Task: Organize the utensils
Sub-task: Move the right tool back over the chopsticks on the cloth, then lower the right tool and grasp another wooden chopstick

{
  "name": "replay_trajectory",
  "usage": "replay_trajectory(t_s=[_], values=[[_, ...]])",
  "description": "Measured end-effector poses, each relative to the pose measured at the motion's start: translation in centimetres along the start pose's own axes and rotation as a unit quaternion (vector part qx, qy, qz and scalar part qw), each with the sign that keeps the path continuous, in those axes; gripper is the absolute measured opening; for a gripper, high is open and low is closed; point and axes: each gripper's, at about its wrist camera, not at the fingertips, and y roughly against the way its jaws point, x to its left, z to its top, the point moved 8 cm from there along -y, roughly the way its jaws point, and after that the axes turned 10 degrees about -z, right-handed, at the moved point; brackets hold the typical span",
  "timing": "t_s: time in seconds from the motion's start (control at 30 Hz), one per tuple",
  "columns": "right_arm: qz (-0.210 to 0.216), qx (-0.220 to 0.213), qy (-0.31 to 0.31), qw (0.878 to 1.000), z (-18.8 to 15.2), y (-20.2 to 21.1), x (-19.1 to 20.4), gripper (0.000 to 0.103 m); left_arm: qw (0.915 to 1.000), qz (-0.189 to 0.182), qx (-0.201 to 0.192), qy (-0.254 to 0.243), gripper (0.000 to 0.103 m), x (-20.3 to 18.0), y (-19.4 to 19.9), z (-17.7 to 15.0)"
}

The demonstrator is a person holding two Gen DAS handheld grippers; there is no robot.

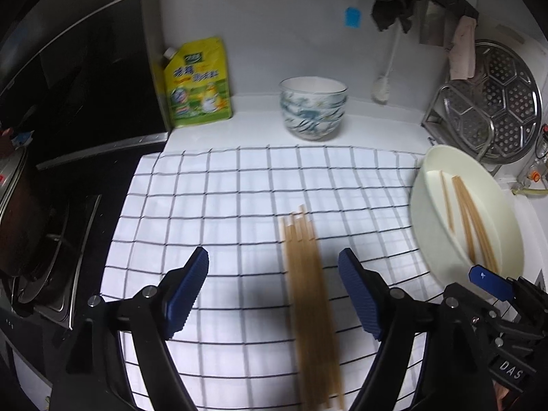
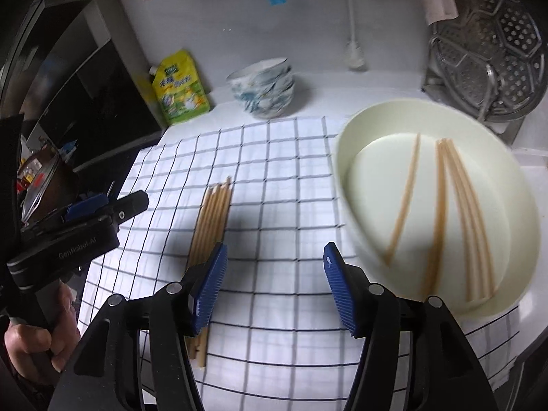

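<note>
A: Left gripper (image 1: 273,274)?
B: Spread wide, pinching nothing. Hovering over the checked cloth (image 1: 212,185), tilted steeply down. Bundle of chopsticks (image 1: 308,291) lying flat on the cloth between the blue pads (image 1: 191,284), nearer the right one, touching neither as far as can be told.

A: Right gripper (image 2: 274,274)?
B: Also spread wide, empty. Pointing down at the cloth, between the bundle and the cream basin (image 2: 513,212). Left pad overlapping the bundle's lower part in the right wrist view; contact impossible to tell.

A: More chopsticks?
B: Several loose chopsticks (image 2: 441,212) inside the basin, at the cloth's right edge.

A: Hands?
B: Left hand (image 2: 37,339) wrapped around the left gripper's handle, at the cloth's left edge.

A: Behind the cloth?
B: Patterned bowls (image 1: 313,109), stacked; left of them a yellow pouch (image 1: 198,85).
</note>
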Motion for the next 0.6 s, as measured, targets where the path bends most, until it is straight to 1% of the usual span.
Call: replay_trajectory(t_s=[0.33,0.6], values=[[-0.002,0.026,0.011,1.000,-2.8,-3.6,4.8,0.056,0.9997,0.003,0.024,-0.001,0.077,4.3,-0.8,-2.7],[-0.027,0.050,0.028,0.998,-4.7,-6.6,6.0,0.056,0.9992,-0.001,0.040,0.004,0.077,6.2,-1.7,-4.2]])
